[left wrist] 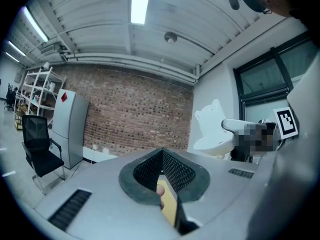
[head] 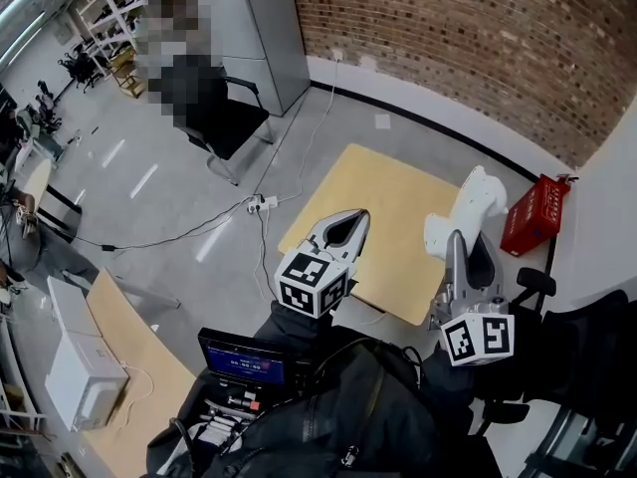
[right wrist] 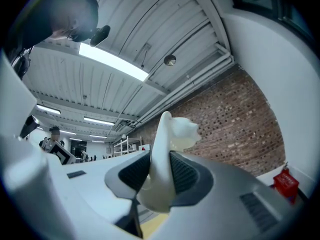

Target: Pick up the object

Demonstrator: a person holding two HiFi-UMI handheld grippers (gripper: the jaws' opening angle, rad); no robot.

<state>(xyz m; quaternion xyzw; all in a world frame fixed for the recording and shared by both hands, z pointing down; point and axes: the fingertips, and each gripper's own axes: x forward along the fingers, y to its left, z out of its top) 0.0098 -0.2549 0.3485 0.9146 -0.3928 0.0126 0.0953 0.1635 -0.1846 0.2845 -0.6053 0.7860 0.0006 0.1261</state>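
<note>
Your right gripper (head: pixel 466 239) is clamped on the white object (head: pixel 470 207). In the right gripper view the ribbed pads press on both sides of its narrow stem, and its lumpy upper part sticks out past the jaw tips. The left gripper view shows the object raised in the air rather than resting on anything. In the head view it lies over the right edge of the yellow table (head: pixel 388 202).

Your left gripper (head: pixel 356 217) holds nothing. Its jaws meet at the tips, leaving only a teardrop-shaped gap behind them.

A red box (head: pixel 534 214) leans at the foot of the white wall, just beyond the table's right corner and near the held object. Its white print is too small to read. Past the table runs a brick wall (head: pixel 468 38). Well to the left stand a black office chair (head: pixel 224 118) and a grey cabinet (head: pixel 264 28). The cabinet carries a red diamond sticker, and no lettering on it can be made out. A power strip (head: pixel 261 204) with trailing cables lies on the floor off the table's left corner. Below your left gripper a small screen (head: pixel 244 361) glows blue, its text unreadable. The only clear markings are the black-and-white squares on each gripper's cube.
</note>
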